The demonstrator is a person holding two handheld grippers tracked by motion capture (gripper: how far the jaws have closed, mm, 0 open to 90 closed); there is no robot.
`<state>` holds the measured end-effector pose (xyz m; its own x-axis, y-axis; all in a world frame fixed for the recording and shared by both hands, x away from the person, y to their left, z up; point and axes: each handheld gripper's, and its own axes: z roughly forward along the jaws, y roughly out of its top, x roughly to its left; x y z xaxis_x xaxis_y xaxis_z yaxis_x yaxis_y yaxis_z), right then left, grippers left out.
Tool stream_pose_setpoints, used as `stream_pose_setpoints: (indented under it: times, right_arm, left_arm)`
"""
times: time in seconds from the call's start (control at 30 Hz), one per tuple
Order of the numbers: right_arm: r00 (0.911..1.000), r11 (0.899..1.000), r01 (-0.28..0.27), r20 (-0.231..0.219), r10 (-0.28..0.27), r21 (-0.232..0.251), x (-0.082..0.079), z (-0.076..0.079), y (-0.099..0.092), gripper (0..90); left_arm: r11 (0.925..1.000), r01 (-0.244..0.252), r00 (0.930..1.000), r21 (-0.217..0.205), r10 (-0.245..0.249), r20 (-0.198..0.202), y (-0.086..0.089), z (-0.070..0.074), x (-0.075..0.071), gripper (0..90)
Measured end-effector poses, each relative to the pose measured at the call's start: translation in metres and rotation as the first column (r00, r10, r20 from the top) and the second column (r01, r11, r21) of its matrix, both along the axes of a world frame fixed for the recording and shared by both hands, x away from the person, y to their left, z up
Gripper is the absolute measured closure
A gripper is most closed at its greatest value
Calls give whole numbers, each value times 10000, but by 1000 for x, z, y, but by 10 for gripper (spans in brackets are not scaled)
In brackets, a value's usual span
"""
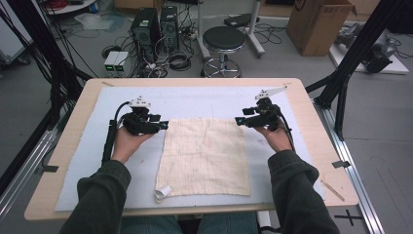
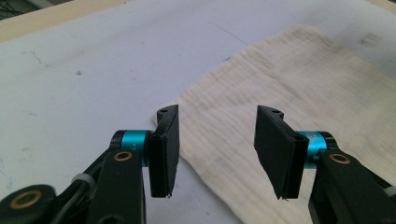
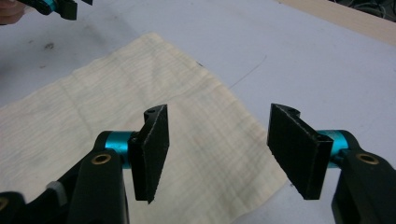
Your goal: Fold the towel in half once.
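A cream woven cloth (image 1: 204,156) lies flat on the pale blue mat, with a white tag curled at its near left corner. My left gripper (image 1: 164,125) hovers at the cloth's far left corner, jaws apart and nothing between them. In the left gripper view that gripper (image 2: 219,149) hangs over the corner of the cloth (image 2: 280,84). My right gripper (image 1: 238,120) is at the far right corner, also open and empty. In the right gripper view it (image 3: 229,149) sits above the cloth (image 3: 116,107) near its corner.
The mat (image 1: 185,100) covers most of a wooden table (image 1: 316,141). A small wooden stick (image 1: 332,190) lies near the table's right front edge. Beyond the table stand a black stool (image 1: 223,41), computer towers (image 1: 146,27), cables and a cardboard box (image 1: 319,22).
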<state>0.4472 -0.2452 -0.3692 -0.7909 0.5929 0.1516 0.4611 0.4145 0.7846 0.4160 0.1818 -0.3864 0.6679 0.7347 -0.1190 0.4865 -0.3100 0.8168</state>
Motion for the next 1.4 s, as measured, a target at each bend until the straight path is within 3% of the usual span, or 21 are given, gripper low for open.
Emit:
stream_pose_setpoints:
  times: [0.07, 0.3, 0.53, 0.7, 0.8, 0.87, 1.0, 1.1, 1.2, 1.33, 1.4]
  right_arm:
    - [9996, 9997, 214, -189, -216, -90, 6, -6, -1, 411]
    - [9901, 9910, 1195, -675, -1235, -600, 26, -31, 0, 507]
    - [9800, 9826, 1386, -1257, -1540, -1236, 36, -49, 3, 566]
    - [9756, 9798, 1520, -1394, -1698, -1301, 40, -55, 1, 594]
    - [9726, 9747, 1487, -1534, -1746, -1667, 43, -61, 2, 606]
    - [9694, 9726, 1608, -1580, -1876, -1680, 42, -62, 2, 643]
    - [9711, 9653, 1627, -1403, -1933, -2044, 41, -60, 6, 773]
    - [9740, 9711, 1358, -1528, -1671, -1961, 42, -60, 6, 847]
    - [9748, 9722, 1323, -1526, -1630, -1930, 41, -59, 7, 857]
    - [9780, 9799, 1498, -1255, -1664, -1314, 40, -48, 9, 861]
    - [9793, 9808, 1463, -1212, -1620, -1293, 40, -46, 11, 862]
  left_arm:
    - [9996, -232, 9997, 173, 231, 79, -3, -5, 6, 496]
    - [9957, -901, 9956, 210, 906, -230, -11, -26, 24, 519]
    - [9863, -1526, 9841, 624, 1574, -825, -16, -48, 37, 559]
    - [9851, -1626, 9826, 565, 1668, -817, -22, -55, 40, 599]
    - [9841, -1634, 9836, 691, 1680, -662, -26, -56, 40, 657]
    - [9801, -1699, 9838, 1022, 1748, -407, -29, -56, 39, 719]
    - [9839, -1558, 9854, 875, 1610, -557, -28, -56, 39, 854]
    - [9821, -1610, 9847, 973, 1665, -513, -27, -55, 38, 868]
    - [9807, -1690, 9842, 981, 1732, -363, -24, -51, 37, 873]
    - [9793, -1867, 9821, 777, 1880, -100, -15, -41, 37, 874]
    - [9790, -1922, 9813, 683, 1925, 19, -8, -35, 36, 875]
